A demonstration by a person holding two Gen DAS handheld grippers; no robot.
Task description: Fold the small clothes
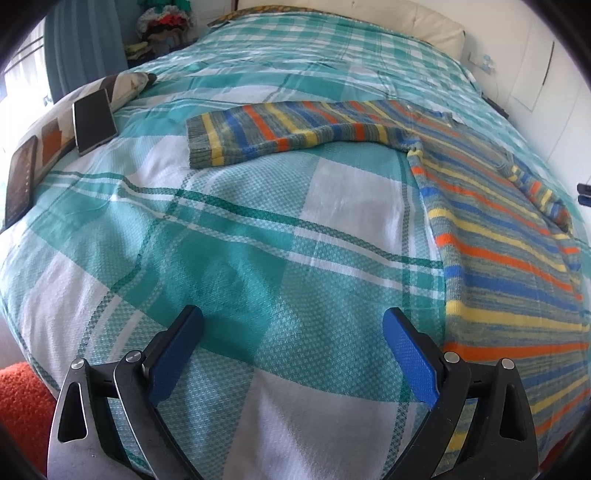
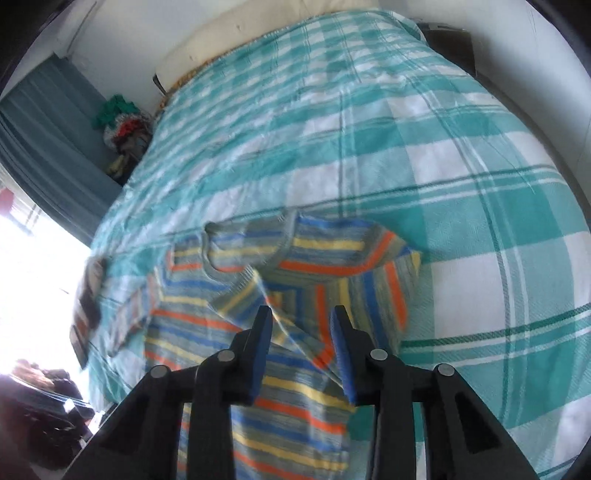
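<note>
The left gripper (image 1: 293, 325) hangs with its blue-padded fingers (image 1: 173, 360) spread wide apart, holding nothing, over bare teal-and-white checked bedspread (image 1: 229, 236) near the bed's near edge. The right gripper (image 2: 301, 314) has its fingers partly apart, with a clear gap between them; they are over the striped sweater (image 2: 258, 369), and the blurred picture does not show whether they touch the knit. The sweater (image 1: 498, 236) lies flat towards the right side of the bed, from the near edge up past the middle. One sleeve (image 1: 280, 129) stretches out leftward across the cover, and the other sleeve (image 2: 354, 295) is folded over the body. Left of the body lies open cover. At the left edge a patterned cushion (image 1: 122, 85) carries two phones (image 1: 94, 120). Beyond the sweater the spread runs unbroken to a cream pillow (image 1: 424, 26) at the far end.
</note>
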